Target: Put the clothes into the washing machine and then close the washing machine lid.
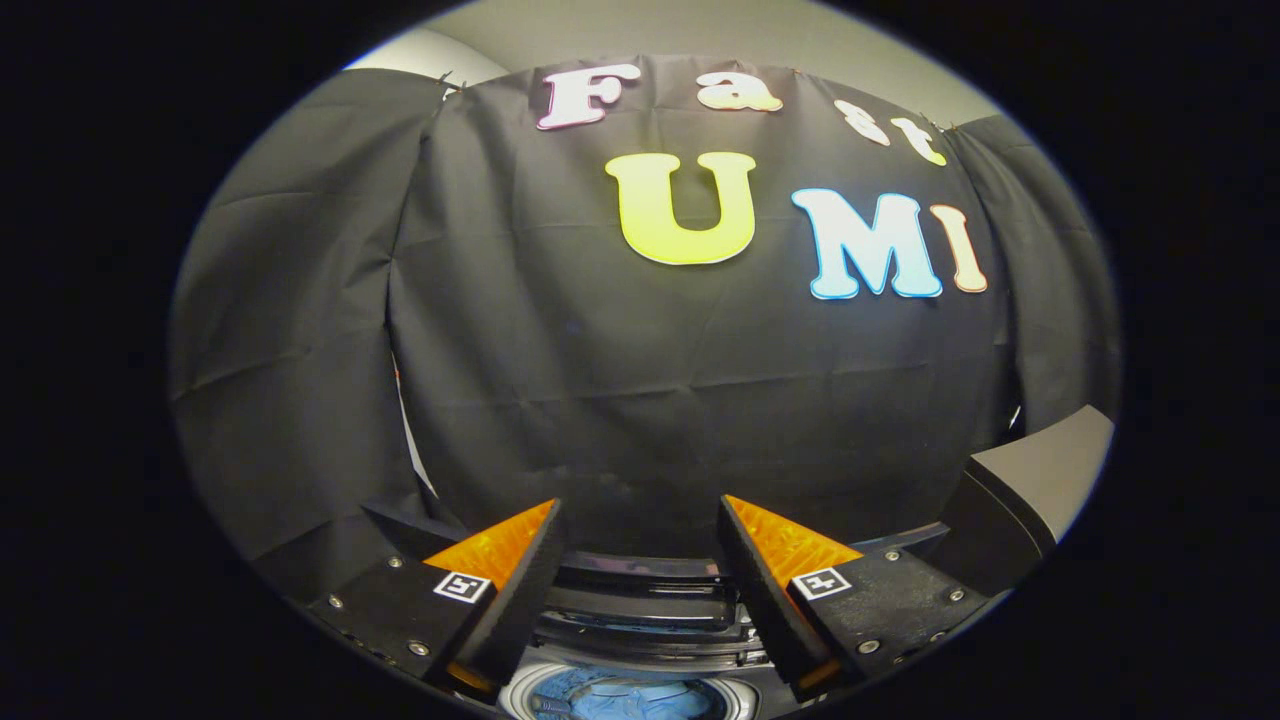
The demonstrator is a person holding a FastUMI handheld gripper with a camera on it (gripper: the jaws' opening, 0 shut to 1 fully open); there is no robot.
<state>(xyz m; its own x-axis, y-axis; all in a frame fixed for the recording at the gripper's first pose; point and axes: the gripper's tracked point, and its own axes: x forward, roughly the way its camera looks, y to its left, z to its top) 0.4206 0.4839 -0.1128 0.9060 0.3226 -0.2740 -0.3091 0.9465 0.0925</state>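
The gripper hangs with its two fingers spread apart and nothing between them, pointed toward the black cloth wall of the booth. Below and between the fingers sits the washing machine, its dark top edge running across behind the fingertips. Its round drum opening shows low down, with blue clothes lying inside it (only part of the heap is visible). A grey raised panel, likely the machine's lid, stands off to the right.
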